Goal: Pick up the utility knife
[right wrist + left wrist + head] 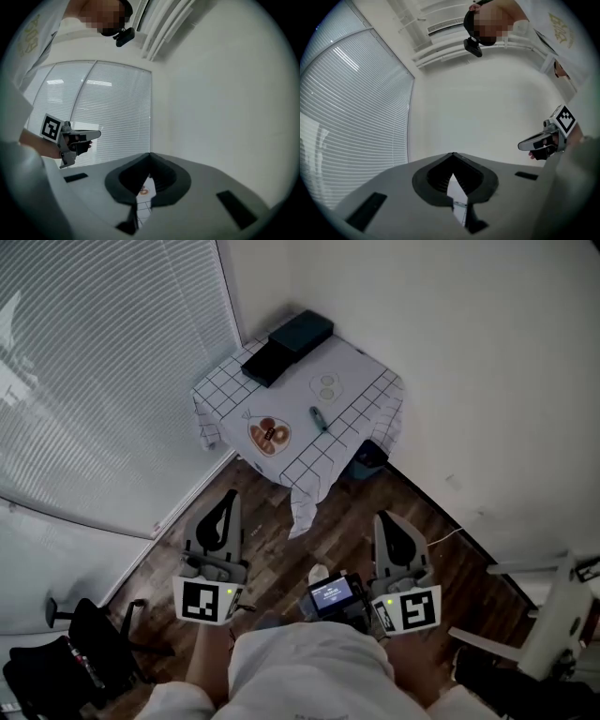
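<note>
Far corner, checked-cloth bench [366,381] carries the utility knife [319,418]; near the person, left tool [225,502] and right tool [392,526] hang closed, empty, well apart from it.

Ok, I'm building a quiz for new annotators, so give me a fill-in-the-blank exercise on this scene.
1. The utility knife lies on the small ___ in the room's corner, touched by neither gripper.
2. The left gripper and the right gripper both have jaws ___.
3. Both grippers are over the ___ floor.
4. The number of dark boxes at the table's back is ___.
Missing words: table; shut; wooden; two.
</note>
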`<act>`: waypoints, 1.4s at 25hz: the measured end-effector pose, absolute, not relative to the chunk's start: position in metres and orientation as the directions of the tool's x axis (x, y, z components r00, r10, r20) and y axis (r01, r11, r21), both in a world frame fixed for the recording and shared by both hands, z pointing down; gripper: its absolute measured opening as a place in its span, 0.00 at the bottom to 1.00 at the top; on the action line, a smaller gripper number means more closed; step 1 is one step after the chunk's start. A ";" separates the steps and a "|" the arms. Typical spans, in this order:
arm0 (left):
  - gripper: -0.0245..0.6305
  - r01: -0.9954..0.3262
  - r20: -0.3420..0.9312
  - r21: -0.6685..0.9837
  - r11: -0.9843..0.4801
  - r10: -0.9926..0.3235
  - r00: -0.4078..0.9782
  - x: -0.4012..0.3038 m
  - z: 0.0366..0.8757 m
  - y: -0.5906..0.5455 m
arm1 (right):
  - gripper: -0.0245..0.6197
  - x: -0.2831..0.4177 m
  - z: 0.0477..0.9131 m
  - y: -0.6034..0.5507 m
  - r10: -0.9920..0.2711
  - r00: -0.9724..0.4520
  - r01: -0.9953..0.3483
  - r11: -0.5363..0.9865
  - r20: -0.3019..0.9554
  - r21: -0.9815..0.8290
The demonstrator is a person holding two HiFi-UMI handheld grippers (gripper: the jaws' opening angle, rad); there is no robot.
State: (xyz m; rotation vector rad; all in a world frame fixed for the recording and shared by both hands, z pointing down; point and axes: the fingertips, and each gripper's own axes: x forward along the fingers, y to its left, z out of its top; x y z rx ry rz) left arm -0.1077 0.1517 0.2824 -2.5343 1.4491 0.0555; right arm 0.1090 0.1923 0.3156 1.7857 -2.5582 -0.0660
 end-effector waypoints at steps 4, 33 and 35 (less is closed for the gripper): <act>0.05 -0.869 -0.118 -0.208 -0.449 -0.870 0.478 -0.105 0.281 0.118 | 0.05 0.123 0.327 0.150 -0.931 -0.364 -0.930 0.365 0.020 0.043; 0.05 -0.833 -0.124 -0.059 -0.550 -0.824 0.553 -0.099 0.312 -0.082 | 0.05 0.095 0.357 -0.056 -0.951 -0.293 -0.953 0.299 0.100 0.051; 0.05 -0.820 -0.156 -0.030 -0.572 -0.808 0.569 -0.099 0.309 -0.091 | 0.05 0.091 0.360 -0.064 -0.954 -0.282 -0.956 0.289 0.105 0.059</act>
